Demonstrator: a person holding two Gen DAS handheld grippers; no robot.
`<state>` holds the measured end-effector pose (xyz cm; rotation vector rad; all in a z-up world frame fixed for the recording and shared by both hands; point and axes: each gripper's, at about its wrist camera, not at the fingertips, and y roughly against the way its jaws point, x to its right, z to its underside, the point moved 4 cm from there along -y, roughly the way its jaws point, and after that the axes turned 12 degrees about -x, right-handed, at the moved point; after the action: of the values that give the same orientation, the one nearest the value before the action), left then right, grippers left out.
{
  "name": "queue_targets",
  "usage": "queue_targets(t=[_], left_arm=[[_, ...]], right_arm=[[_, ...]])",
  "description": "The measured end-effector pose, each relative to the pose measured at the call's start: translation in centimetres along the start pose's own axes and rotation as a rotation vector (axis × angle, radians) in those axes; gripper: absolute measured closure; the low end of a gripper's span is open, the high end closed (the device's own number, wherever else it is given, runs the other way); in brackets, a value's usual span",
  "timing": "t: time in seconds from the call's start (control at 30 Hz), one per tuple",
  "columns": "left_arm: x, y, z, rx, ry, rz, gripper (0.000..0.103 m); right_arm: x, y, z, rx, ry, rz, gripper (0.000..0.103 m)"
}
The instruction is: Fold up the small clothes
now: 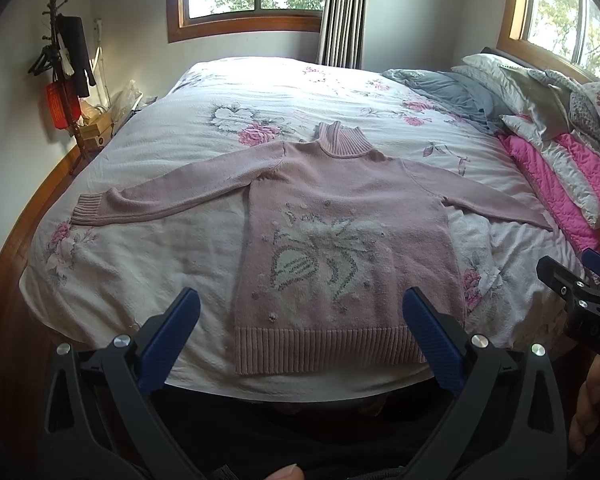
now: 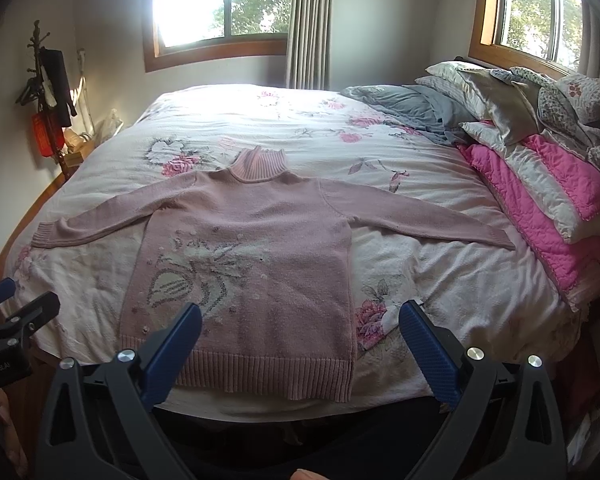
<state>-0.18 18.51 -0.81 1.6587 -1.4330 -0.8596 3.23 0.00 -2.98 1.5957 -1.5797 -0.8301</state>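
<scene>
A small pink turtleneck sweater (image 1: 340,216) (image 2: 252,248) lies flat and face up on the bed, both sleeves spread out to the sides, its ribbed hem at the near edge. A white and grey knitted motif covers its front. My left gripper (image 1: 300,312) hangs open above the hem, holding nothing. My right gripper (image 2: 300,324) is open too, above the hem's right corner, apart from the cloth. The right gripper's side (image 1: 580,300) shows at the right edge of the left wrist view, and the left gripper's side (image 2: 16,320) shows at the left edge of the right wrist view.
The bed has a white floral cover (image 1: 260,92). Pillows and a pink quilt (image 1: 560,168) are piled along its right side, with a grey cloth (image 2: 412,108) behind. A coat stand (image 1: 60,60) and a small wooden table stand at the left wall.
</scene>
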Motion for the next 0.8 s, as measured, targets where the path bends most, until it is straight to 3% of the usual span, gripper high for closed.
queue_targets(t=[0.8], left_arm=[[-0.28,0.23,-0.22,0.005,0.005,-0.014,0.003]], right_arm=[[0.22,-0.39,-0.08,-0.007,-0.006,-0.006,0.004]])
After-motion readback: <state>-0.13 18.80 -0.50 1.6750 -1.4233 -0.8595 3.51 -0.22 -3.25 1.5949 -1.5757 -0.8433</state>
